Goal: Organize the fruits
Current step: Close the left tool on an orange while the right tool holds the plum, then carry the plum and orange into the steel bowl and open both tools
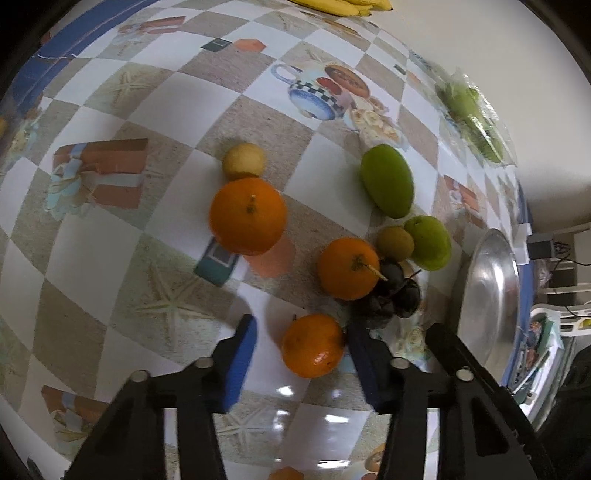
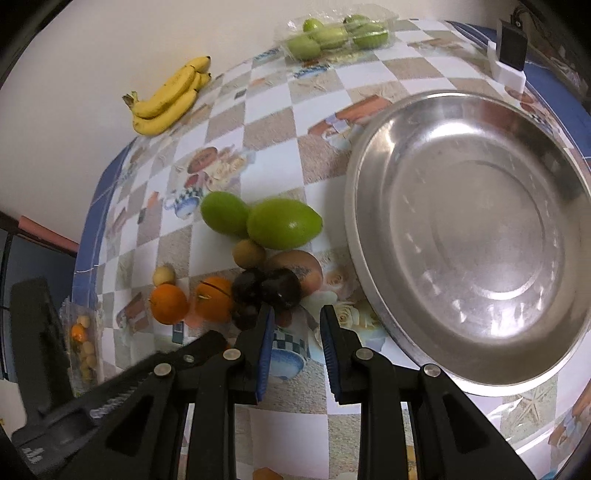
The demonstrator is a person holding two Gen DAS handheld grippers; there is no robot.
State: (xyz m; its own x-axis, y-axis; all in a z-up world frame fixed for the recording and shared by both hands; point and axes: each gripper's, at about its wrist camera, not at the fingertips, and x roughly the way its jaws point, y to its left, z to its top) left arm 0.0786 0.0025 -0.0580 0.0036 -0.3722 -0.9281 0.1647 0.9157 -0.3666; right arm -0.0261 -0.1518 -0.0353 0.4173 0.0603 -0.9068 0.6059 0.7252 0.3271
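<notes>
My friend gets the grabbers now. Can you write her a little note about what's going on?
Left gripper: open, fingers either side of the nearest orange, not yet closed.
Right gripper: open, holding nothing, beside the dark grapes.
Metal bowl: no fruit in it yet.
The other oranges, green mangoes, kiwi and bananas lie on the table.
Left to do: everything. No fruit sorted yet.

Checkered picture-print surface (image 2: 273, 122), blue-bordered. Steel dish (image 2: 469, 236) near one edge; bananas (image 2: 168, 98) and packaged green fruit (image 2: 338, 35) along the far edge; oranges (image 1: 248, 216), green mangoes (image 1: 386, 180), dark plums (image 1: 393, 295) clustered mid-surface.
</notes>
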